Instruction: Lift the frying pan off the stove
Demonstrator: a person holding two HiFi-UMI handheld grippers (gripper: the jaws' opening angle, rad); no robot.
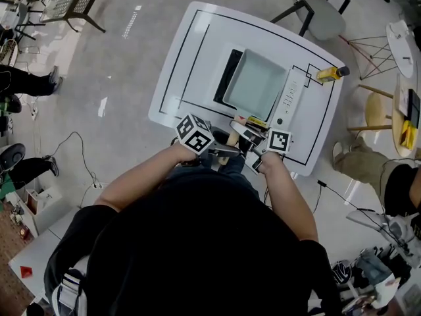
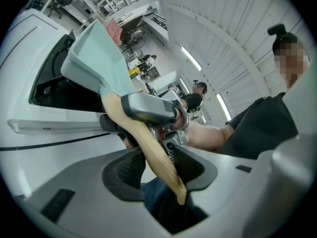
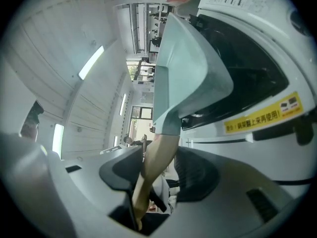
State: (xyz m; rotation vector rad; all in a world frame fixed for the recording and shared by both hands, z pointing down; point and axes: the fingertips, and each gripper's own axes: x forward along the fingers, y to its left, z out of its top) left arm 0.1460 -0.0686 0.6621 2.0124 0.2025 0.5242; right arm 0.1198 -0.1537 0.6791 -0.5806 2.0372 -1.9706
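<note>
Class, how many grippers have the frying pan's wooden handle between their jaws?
2. The left gripper is shut on the wooden handle from the left side, the right gripper from the right side, both by the table's near edge. No other gripper shows.

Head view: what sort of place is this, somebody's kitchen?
Probably a lab or test workspace, not a home kitchen: a stove sits on a white table marked with black lines, and cables trail across the floor.
</note>
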